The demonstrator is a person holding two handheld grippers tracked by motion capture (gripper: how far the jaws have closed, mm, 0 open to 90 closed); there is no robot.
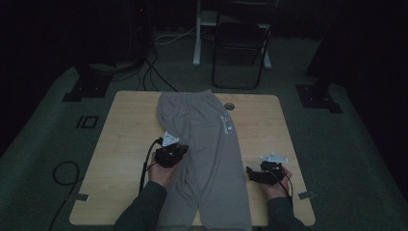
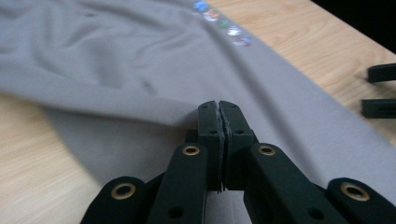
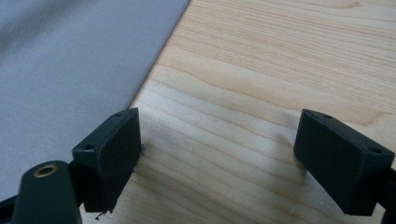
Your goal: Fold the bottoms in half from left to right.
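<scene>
On the pale wooden table (image 1: 125, 125) lay a pair of grey trousers (image 1: 207, 144), stretched lengthwise from the far edge to the near one, where the legs ran out of the high view and we could not see their ends. The room around was so dark that we could make out little beyond a folding chair (image 1: 239, 48), some floor cables (image 1: 154, 67) and dark stands; a small round fitting (image 1: 229, 106) near the table's far edge was too small for us to identify.

We held the left tool (image 2: 218, 109) at the trousers' left edge, roughly midway along the table. In the high view it read as a dark lump under its grey plate, its jaws hidden; the left gripper view showed them pressed together, pinching a raised fold of the soft, matte cloth, which creased in loose ripples behind. That view also brought out a row of small coloured printed patches (image 2: 223, 23), blurred beyond reading, which from above were only a pale strip on the right leg.

The right tool (image 3: 217, 154) sat over bare table just right of the trousers. Its own view showed two blocky black jaws spread wide apart with nothing between them but straight-grained, light wood, and the cloth's clean straight edge beside the left jaw. Whether that jaw touched the fabric we could not tell
</scene>
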